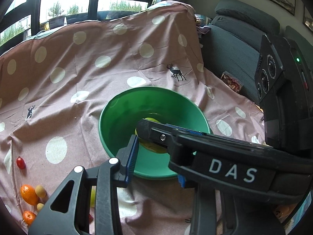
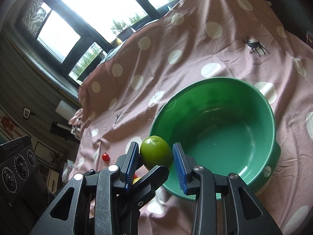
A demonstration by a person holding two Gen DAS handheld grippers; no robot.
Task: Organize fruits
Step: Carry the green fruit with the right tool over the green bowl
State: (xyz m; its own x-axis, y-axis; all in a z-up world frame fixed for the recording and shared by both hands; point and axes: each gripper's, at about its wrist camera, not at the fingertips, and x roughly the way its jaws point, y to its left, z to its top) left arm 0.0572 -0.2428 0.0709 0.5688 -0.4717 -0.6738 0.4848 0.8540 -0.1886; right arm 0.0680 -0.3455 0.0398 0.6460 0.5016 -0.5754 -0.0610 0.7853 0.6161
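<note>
A green fruit (image 2: 155, 154) with a small split in its skin sits between the blue pads of my right gripper (image 2: 155, 145), which is shut on it just over the near rim of the green bowl (image 2: 215, 98). The bowl's inside is bare. My left gripper (image 1: 152, 143) crosses it. Its left pad tip rests against the same fruit (image 1: 151, 147), and its other finger is hidden behind a finger (image 1: 154, 131) of the right gripper. In the right wrist view one black finger (image 2: 150, 176) of the left gripper shows under the fruit.
On the pink dotted cloth (image 1: 88, 78), left of the bowl (image 1: 117, 113), lie a red cherry tomato (image 1: 20, 162), two orange kumquats (image 1: 29, 193) and small beige fruits (image 1: 40, 191). A yellow fruit (image 1: 93, 197) lies under my left gripper. A dark sofa (image 1: 234, 58) stands on the right.
</note>
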